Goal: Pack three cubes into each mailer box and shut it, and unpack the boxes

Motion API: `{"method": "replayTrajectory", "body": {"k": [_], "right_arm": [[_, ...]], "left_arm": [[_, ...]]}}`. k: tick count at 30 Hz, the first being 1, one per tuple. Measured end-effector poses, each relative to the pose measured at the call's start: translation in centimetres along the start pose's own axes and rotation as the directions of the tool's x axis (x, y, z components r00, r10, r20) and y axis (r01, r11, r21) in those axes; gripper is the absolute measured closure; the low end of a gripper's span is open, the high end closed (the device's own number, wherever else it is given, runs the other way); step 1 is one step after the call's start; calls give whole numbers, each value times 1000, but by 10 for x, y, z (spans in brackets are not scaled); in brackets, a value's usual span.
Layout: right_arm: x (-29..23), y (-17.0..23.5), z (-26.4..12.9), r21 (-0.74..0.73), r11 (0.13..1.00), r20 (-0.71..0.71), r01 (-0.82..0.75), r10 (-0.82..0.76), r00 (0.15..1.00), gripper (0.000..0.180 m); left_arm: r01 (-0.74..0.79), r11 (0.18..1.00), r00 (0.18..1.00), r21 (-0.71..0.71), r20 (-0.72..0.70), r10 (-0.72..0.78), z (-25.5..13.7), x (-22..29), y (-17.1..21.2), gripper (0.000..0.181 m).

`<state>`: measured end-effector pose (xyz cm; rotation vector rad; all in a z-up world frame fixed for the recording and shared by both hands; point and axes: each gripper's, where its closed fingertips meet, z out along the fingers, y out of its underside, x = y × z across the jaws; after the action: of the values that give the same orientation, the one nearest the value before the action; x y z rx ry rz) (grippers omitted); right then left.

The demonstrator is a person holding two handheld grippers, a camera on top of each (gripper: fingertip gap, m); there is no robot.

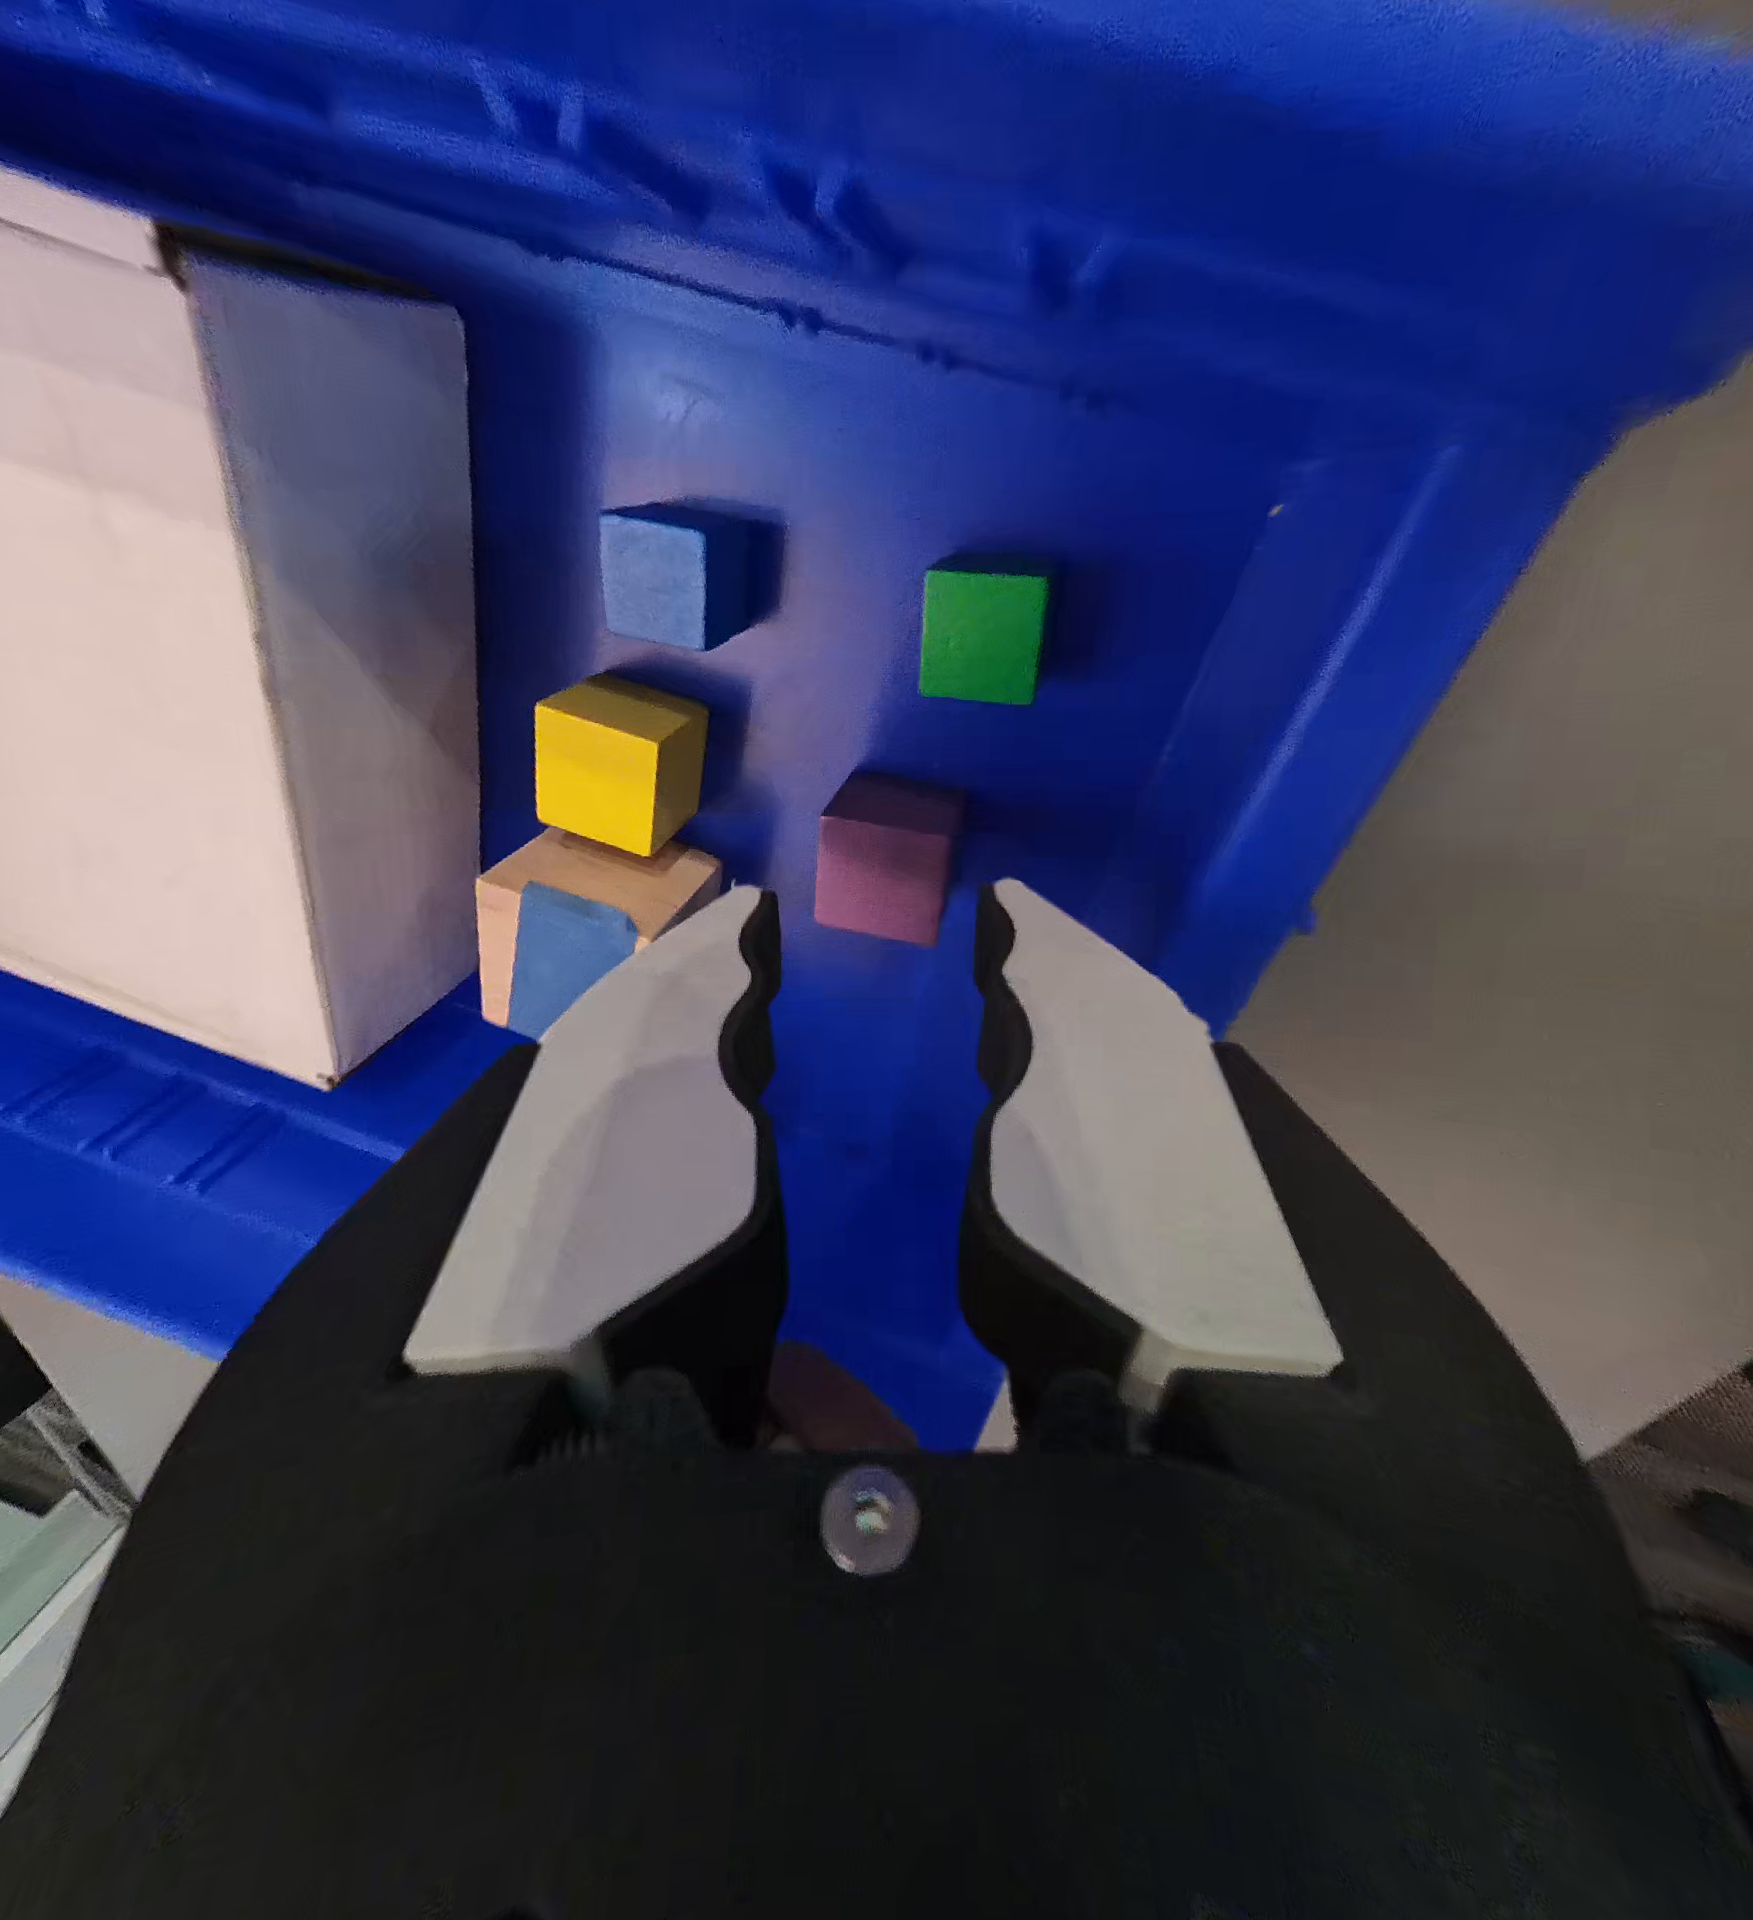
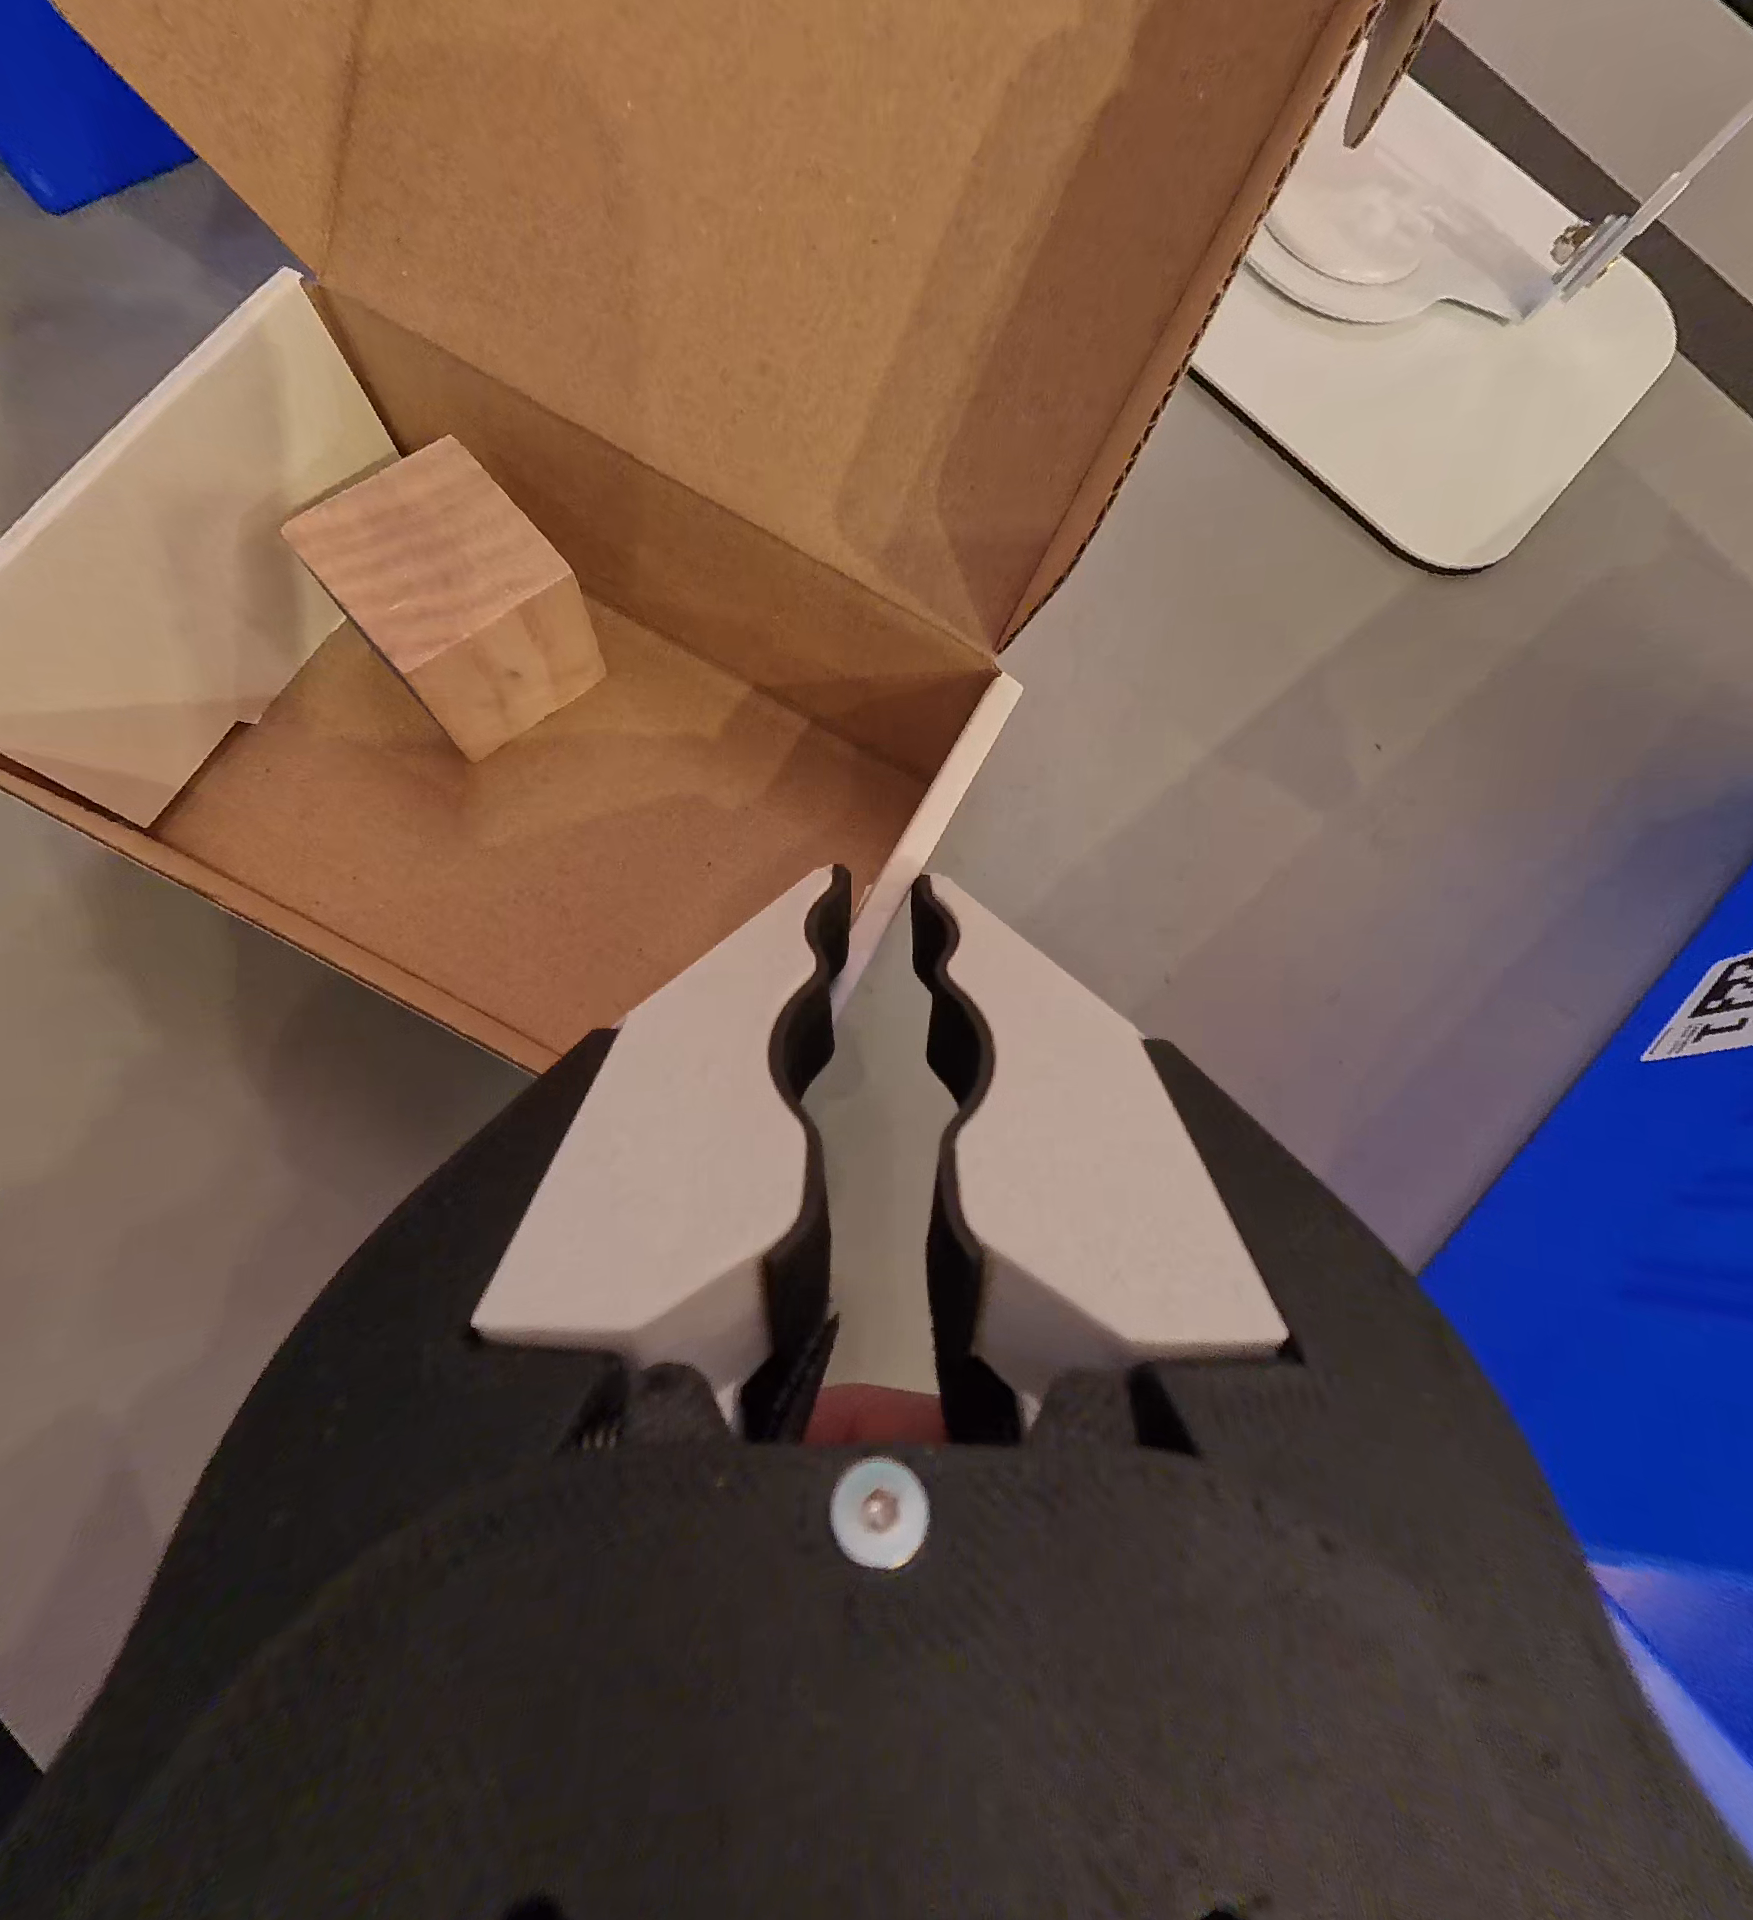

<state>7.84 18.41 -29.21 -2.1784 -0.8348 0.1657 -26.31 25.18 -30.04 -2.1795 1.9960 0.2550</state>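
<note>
while the left gripper (image 1: 877,920) hangs over the blue bin (image 1: 1267,312) with its jaws wide and empty, the purple cube (image 1: 884,860) sits just ahead of its tips, near the bin's right wall. green cube (image 1: 983,636) and blue cube (image 1: 669,578) lie farther in, apart from each other. a yellow cube (image 1: 614,761) is perched on a wood cube (image 1: 581,935) beside a shut white box (image 1: 124,623) at the bin's left side.

over on the table (image 2: 1371,779), the right gripper (image 2: 880,894) has its jaws narrow around the white side flap (image 2: 939,805) of the open mailer (image 2: 643,364); i can't tell if it's truly pinching. one wood block (image 2: 446,592) leans tilted inside, near the mailer's left wall. so packing looks barely started.

risks, as i see them: the purple one is close to the left fingertip (image 1: 747,914), so a crooked descent could knock it away instead of straddling it. a drift left might topple the yellow one off its perch. if the right side lets the flap slip, the mailer could shift when a cube drops in.
</note>
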Motion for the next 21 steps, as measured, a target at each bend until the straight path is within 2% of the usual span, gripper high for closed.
{"method": "replayTrajectory", "body": {"k": [7, 10, 12, 15, 18, 21], "right_arm": [[0, 0, 0, 3, 1000, 3, -4, 4, 1000, 170], [0, 0, 0, 2, 1000, -1, -4, 4, 1000, 170], [0, 0, 0, 3, 1000, -1, -7, 7, 1000, 170], [0, 0, 0, 3, 1000, 1, -7, 7, 1000, 170], [-1, -1, 0, 3, 1000, 0, -3, 3, 1000, 170], [-1, -1, 1, 4, 1000, 1, -6, 6, 1000, 170]], "left_arm": [[7, 999, 998, -46, -54, -9, 22, 0, 5, 153], [65, 998, 998, -4, -21, -66, 7, -4, 1, 153], [90, 995, 995, 40, 36, -91, -17, -5, -6, 153], [93, 975, 991, 200, 71, -110, -70, 11, -44, 153], [35, 944, 994, 329, 87, -68, -118, 41, -98, 154], [-48, 915, 997, 401, 68, 23, -134, 82, -164, 154]]}}
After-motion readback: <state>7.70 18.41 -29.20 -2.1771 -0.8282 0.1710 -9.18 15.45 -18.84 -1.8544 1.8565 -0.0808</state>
